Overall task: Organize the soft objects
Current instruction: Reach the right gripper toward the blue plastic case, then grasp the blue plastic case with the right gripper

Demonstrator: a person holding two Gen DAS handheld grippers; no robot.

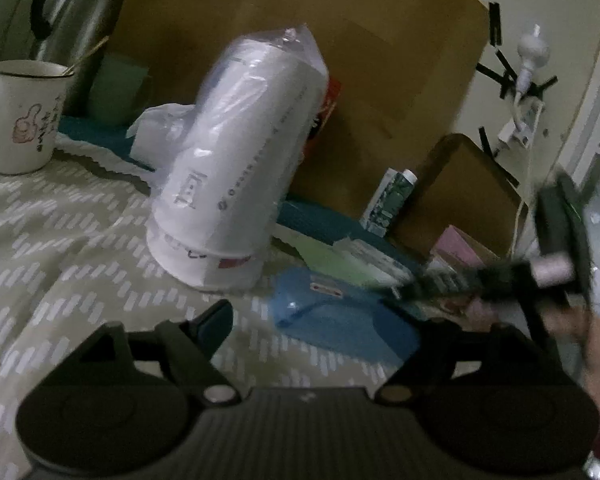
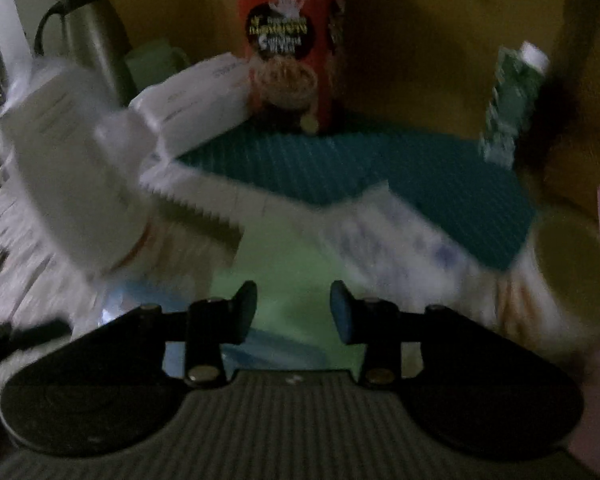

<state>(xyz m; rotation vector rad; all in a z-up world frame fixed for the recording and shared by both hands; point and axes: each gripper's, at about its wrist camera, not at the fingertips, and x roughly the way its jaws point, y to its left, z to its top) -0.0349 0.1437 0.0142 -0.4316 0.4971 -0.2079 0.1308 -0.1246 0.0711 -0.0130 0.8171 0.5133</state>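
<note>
Looks like a lived-in home, cluttered table w/ patterned cloth (image 1: 60, 248): enamel mug (image 1: 20, 116), steel thermos jug (image 1: 80, 8), red cereal box (image 2: 292, 44), wrapped stack of paper cups (image 1: 236, 160), cardboard boxes (image 1: 380, 60) behind.

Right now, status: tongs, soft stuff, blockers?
Left tongs open, empty. Right tongs open, empty, over green cloth. Blue pouch ahead of left. Wrapped cup stack close alongside.

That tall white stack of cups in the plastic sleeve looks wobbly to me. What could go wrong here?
The sleeved cup stack stands tilted on the soft patterned cloth, so a nudge from the open left gripper might topple it, perhaps toward the enamel mug. The right wrist view is blurred, so the open right gripper seems to be moving fast among clutter and could knock the red box.
</note>
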